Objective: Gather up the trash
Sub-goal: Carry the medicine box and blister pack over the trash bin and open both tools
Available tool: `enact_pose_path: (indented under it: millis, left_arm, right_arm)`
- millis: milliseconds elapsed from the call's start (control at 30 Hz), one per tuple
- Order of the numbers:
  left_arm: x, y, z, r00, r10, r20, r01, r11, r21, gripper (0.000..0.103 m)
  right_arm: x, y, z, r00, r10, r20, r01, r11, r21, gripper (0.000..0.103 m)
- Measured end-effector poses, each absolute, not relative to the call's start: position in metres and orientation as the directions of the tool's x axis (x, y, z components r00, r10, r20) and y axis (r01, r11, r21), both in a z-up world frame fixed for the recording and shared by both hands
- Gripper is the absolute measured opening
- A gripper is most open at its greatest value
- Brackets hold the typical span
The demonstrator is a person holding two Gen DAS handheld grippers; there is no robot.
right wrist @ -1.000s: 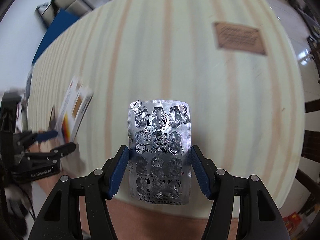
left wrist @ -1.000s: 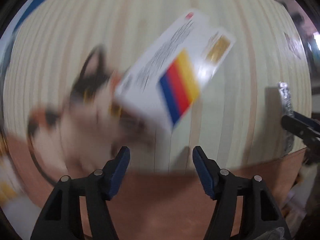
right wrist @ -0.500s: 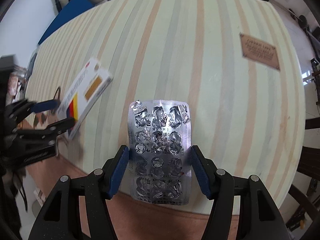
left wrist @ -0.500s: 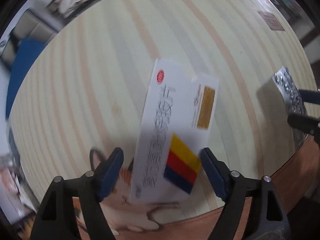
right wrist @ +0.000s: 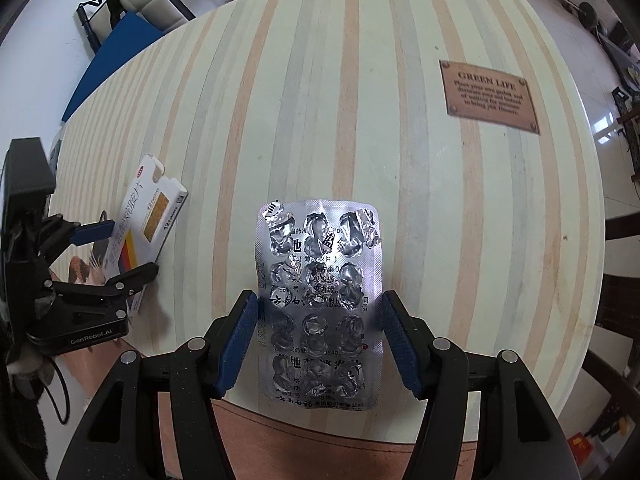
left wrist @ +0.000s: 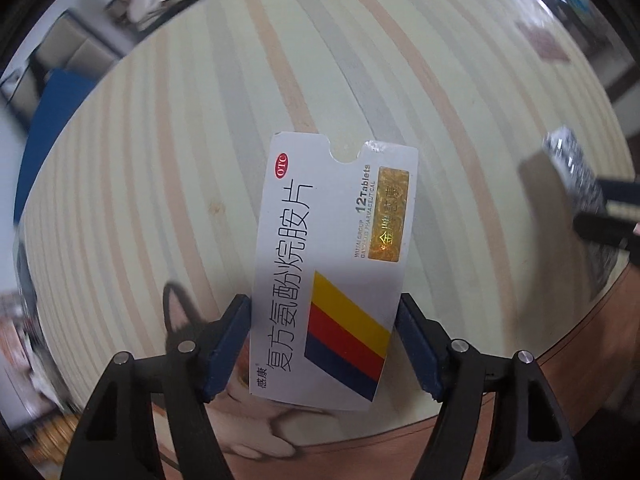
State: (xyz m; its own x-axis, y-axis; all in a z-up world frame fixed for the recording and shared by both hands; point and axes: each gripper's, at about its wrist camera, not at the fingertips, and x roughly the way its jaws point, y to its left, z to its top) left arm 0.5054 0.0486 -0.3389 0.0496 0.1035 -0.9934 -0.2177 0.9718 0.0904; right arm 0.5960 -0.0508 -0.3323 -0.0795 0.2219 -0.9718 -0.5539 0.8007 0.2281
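The striped surface (right wrist: 360,100) carried a brown plaque (right wrist: 489,96). Over its near edge, the left tongs (left wrist: 324,344) were clamped on a white pill box (left wrist: 332,272), and the right tongs (right wrist: 318,340) gripped an emptied blister sheet (right wrist: 318,304).

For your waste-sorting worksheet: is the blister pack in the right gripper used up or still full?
Used up: the blister pack shows torn foil over every visible pocket.
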Motion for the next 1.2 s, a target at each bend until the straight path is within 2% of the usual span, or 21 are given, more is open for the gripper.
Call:
enact_pose_path:
  millis: [133,267,367,667,833,1033,1200]
  left_arm:
    - [0.467,0.03,-0.312,0.14,0.103,-0.985,-0.363,0.931,0.046,0.071]
    - [0.407,0.025,-0.281,0.192,0.155,-0.969,-0.52,0.853,0.034,0.071]
    - [0.36,-0.01,-0.262,0.207,0.187,-0.96,-0.609,0.793,0.023,0.071]
    - [0.278,-0.005,-0.254,0.231,0.24,-0.943,-0.721,0.693,0.0,0.071]
    - [0.199,-0.034,-0.241,0.264,0.237,-0.935,-0.756,0.652,-0.048,0.071]
    - [0.1,-0.071,-0.252,0.273,0.203,-0.94,-0.804,0.585,-0.108,0.071]
    - [0.044,-0.088,-0.302,0.227,0.114,-0.967,-0.851,0.507,-0.14,0.071]
  right_arm:
    - [0.586,-0.045,-0.33,-0.074,0.229,-0.971,-0.567,0.791,0.23,0.065]
    - [0.581,-0.044,-0.32,-0.069,0.245,-0.967,-0.584,0.776,0.239,0.065]
    - [0.567,-0.044,-0.31,-0.061,0.267,-0.962,-0.605,0.756,0.248,0.065]
    - [0.493,-0.052,-0.271,-0.056,0.321,-0.945,-0.705,0.658,0.265,0.065]
    - [0.411,-0.075,-0.256,-0.054,0.352,-0.934,-0.759,0.593,0.267,0.065]
    - [0.312,-0.129,-0.244,-0.05,0.36,-0.932,-0.783,0.565,0.26,0.065]
    - [0.23,-0.179,-0.262,-0.111,0.318,-0.941,-0.807,0.525,0.272,0.065]
